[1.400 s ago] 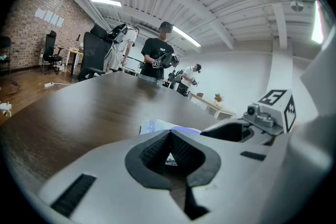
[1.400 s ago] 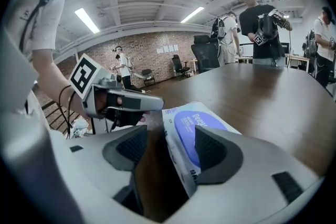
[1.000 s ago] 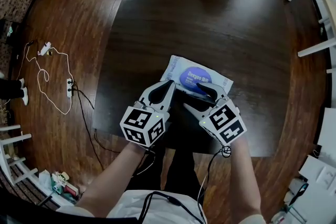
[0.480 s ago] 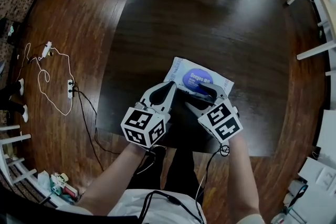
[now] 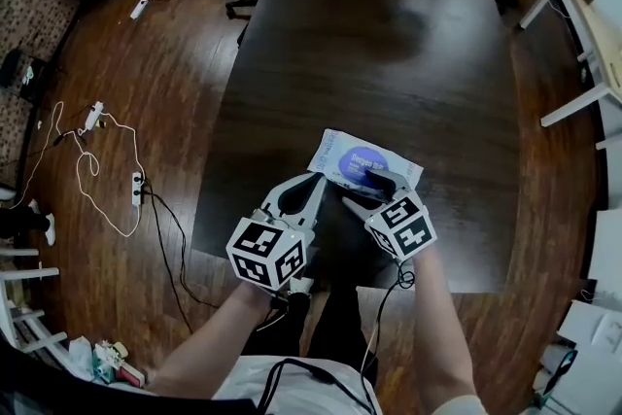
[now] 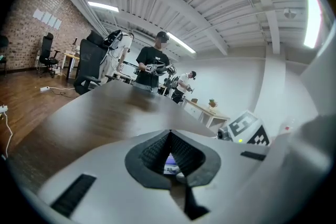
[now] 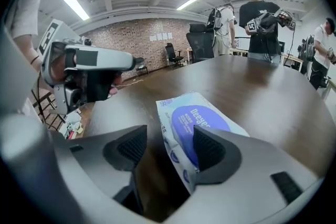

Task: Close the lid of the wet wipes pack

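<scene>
— How does the wet wipes pack (image 5: pixel 367 165) look?

— It is a flat, soft, pale blue-and-white pouch with a dark blue oval lid (image 7: pixel 202 122) bearing white lettering. The lid lies flat against the top of the pack. The pack rests on the dark wooden table (image 5: pixel 389 63), just below the middle of the head view and near the table's lower edge, turned a little askew.

— And the right gripper (image 7: pixel 168 147)?

— Its jaws stand moderately apart and grip nothing. In its own view the jaw at the right of the frame lies over the near end of the blue lid and seems to touch it, while the pack's near corner sits in the gap between the jaws. The other jaw is off the pack, over bare table.

— The left gripper (image 6: pixel 170 136)?

— Its jaws are brought together at the tips and empty; only a small diamond gap stays between the ribbed pads (image 6: pixel 149 152), and a sliver of the pack shows through it. In the head view it sits just left of the pack.

— Materials?

— The jaws are smooth light-grey plastic with dark ribbed pads. Each gripper carries a marker cube (image 5: pixel 267 253). The tabletop is glossy; the floor (image 5: pixel 146 112) is reddish wood with white cables (image 5: pixel 83 146) at the left of the frame.
</scene>
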`<state>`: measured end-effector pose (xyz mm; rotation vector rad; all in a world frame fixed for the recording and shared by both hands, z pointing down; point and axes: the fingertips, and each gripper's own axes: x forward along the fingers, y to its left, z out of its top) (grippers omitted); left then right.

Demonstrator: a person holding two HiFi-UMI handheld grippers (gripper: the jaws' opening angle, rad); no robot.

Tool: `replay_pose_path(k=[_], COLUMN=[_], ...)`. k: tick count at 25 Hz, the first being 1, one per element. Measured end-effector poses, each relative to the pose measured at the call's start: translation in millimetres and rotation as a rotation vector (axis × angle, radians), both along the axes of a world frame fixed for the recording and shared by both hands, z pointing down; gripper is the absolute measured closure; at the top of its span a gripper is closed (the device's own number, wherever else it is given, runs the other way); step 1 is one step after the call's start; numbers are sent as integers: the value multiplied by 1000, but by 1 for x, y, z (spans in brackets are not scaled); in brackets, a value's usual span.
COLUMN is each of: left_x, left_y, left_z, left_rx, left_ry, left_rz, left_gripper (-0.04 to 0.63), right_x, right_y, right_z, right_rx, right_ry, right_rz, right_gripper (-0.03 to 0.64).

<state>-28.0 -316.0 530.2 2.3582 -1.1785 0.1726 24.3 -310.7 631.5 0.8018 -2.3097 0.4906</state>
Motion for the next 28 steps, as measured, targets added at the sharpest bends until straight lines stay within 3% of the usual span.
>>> replay_pose_path(k=[3,7,18,19,21,24,28], left_x=[2,3,0,-3,-12,-27,-42], left_y=[7,18,45,49,58,68,87], left_z=[-17,-44,-175,-189,-211,-231,-241], left_rx=[6,20,239,265,318,364,356], left_ry=[12,34,89,95,102,110,104], left_rz=[5,22,116,115,110,111,136], left_gripper=[597,597,598,597,598,597,597], right_x=[4,23,82,87,96,96,92], right_y=[-2,8,78,87,104,121,143], right_z=[-9,-55,-275,-290,-311,-324,-324], right_rx=[-8,70,438,468,508,537,556], right_ry=[-42,-132,-394,-410,-435,-428,-395], right_rz=[57,172,490,517,563,586,619], right_gripper=[339,339,341,356,611,611,611])
